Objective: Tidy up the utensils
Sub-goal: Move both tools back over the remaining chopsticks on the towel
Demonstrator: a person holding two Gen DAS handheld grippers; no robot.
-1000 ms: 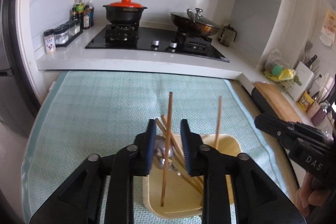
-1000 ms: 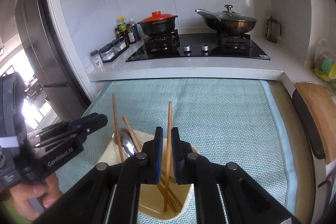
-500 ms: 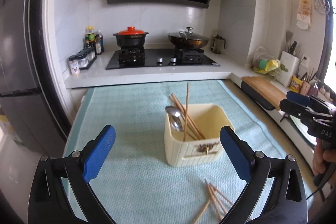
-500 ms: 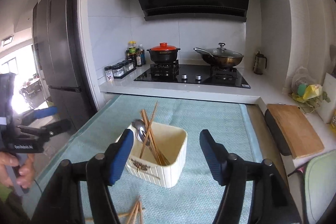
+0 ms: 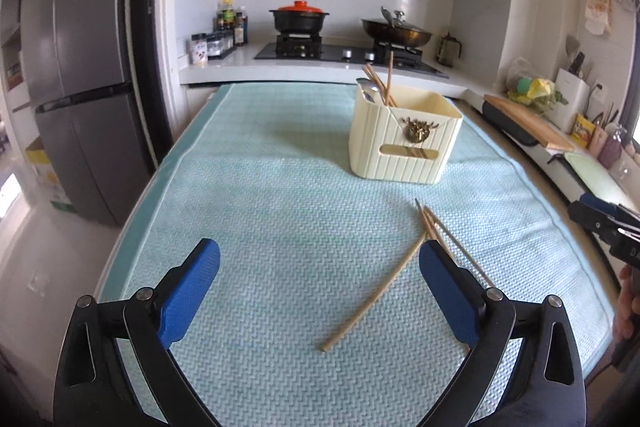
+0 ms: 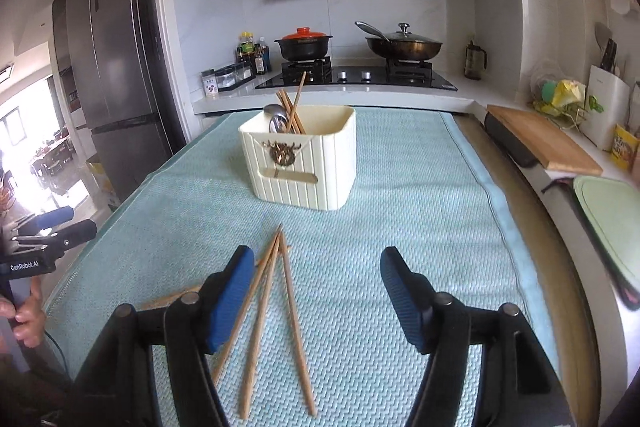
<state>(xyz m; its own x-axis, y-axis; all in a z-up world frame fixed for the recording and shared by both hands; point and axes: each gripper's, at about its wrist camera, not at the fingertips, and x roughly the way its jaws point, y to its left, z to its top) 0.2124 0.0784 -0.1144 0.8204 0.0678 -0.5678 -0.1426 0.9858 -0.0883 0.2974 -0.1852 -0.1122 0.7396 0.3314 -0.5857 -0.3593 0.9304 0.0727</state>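
A cream utensil holder [image 5: 404, 143] stands on the teal mat and holds several wooden chopsticks [image 5: 386, 83] and a metal spoon [image 5: 366, 89]. It also shows in the right wrist view [image 6: 300, 163]. Several loose chopsticks [image 5: 376, 291] lie on the mat in front of it; in the right wrist view they [image 6: 272, 311] fan out near my left finger. My left gripper [image 5: 320, 291] is open and empty above the mat. My right gripper [image 6: 318, 301] is open and empty over the loose chopsticks.
The teal mat [image 5: 260, 207] covers the table. Behind it is a counter with a stove, a red-lidded pot [image 5: 298, 17] and a wok [image 5: 396, 31]. A fridge [image 5: 80, 87] stands left. A cutting board [image 6: 540, 141] lies right.
Both grippers let go of the chopsticks they held over the holder, opened wide and drew back toward the near end of the mat. The loose chopsticks have come into view.
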